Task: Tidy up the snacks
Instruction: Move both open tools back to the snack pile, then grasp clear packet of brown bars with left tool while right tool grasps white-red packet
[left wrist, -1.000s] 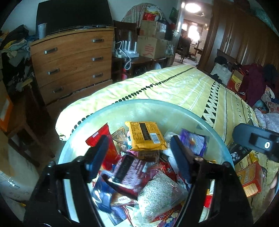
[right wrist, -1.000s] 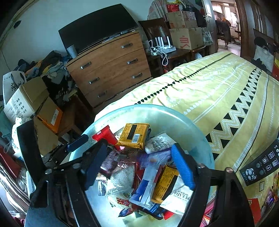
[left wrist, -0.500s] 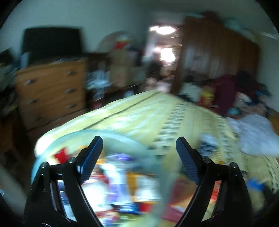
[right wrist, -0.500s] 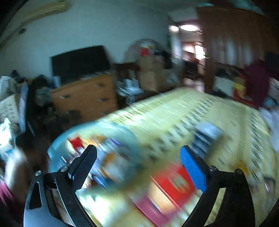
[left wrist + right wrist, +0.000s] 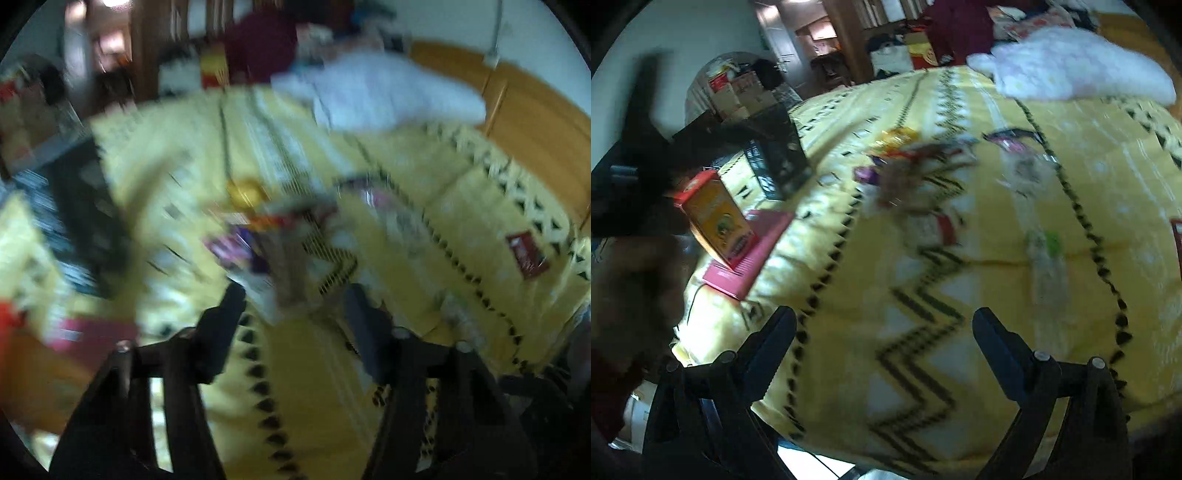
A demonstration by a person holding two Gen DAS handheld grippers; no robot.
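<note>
Two tongs point down at a bed (image 5: 979, 229) with a yellow patterned cover. Right tongs (image 5: 882, 332) hang near the bed's near edge, jaws spread wide with only bare cover between them; they have just been opening. Left tongs (image 5: 295, 314) have just been closing, jaws now half apart; a gap shows between them, and the blurred packets just past the tips do not look pinched.

Snacks lie scattered across the middle of the bed in a loose heap (image 5: 908, 166), heavily blurred in both views: a purple packet (image 5: 236, 247), a gold-yellow packet (image 5: 897, 138), a clear bag (image 5: 1030, 166) to the right, and a clear bag with a green label (image 5: 1047, 254) nearer. One dark red packet (image 5: 526, 253) lies well apart on the right side.

At the bed's left edge an orange box (image 5: 716, 214) sits on a flat pink box (image 5: 746, 254); a black box (image 5: 775, 162) sits just behind. A white fluffy blanket (image 5: 1071, 70) lies at the far end. The room beyond is cluttered and blurred.
</note>
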